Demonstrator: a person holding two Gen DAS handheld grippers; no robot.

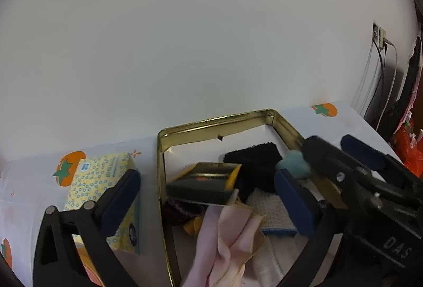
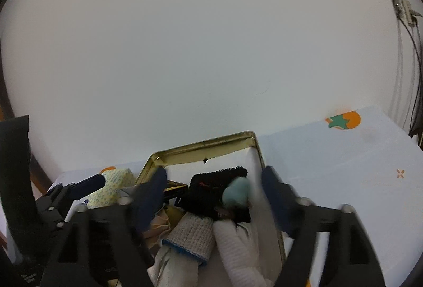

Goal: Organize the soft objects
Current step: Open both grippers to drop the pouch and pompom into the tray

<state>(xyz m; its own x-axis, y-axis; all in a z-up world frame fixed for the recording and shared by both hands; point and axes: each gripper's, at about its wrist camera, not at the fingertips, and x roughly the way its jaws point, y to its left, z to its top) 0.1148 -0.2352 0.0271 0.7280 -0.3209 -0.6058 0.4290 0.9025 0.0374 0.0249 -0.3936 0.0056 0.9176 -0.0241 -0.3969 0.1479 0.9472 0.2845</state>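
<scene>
In the left wrist view, the left gripper [image 1: 208,197] was seen with jaws spread wide, nothing clamped; one pad sat at 8 o'clock over a tissue pack [image 1: 101,197], the other at 4 o'clock inside the gold tin [image 1: 211,123]. The tin was set on a white tablecloth [image 1: 343,125] printed with orange fruit, against a plain wall. Inside the tin, soft items were piled: a black fuzzy cloth [image 1: 253,157] at the far side, a teal sponge [image 1: 293,165] at 3 o'clock of it, a waffle cloth with blue edge [image 1: 269,210] nearer, a pink fabric [image 1: 232,242] at 6 o'clock. A small dark box with gold trim [image 1: 203,185] was lying tilted on the pile. The right gripper [image 1: 343,154] was seen entering from 3 o'clock.

In the right wrist view, the right gripper [image 2: 214,194] was seen with jaws apart, nothing pressed between the pads; the teal sponge [image 2: 236,193] and black cloth [image 2: 214,181] lay between and just beyond them. The waffle cloth [image 2: 190,236] and a white ribbed cloth [image 2: 238,247] were seen at 6 o'clock, inside the tin [image 2: 201,147]. The left gripper [image 2: 87,186] was seen at 9 o'clock, beside the tissue pack [image 2: 111,191]. Wall cables [image 2: 412,49] were hanging at 2 o'clock.
</scene>
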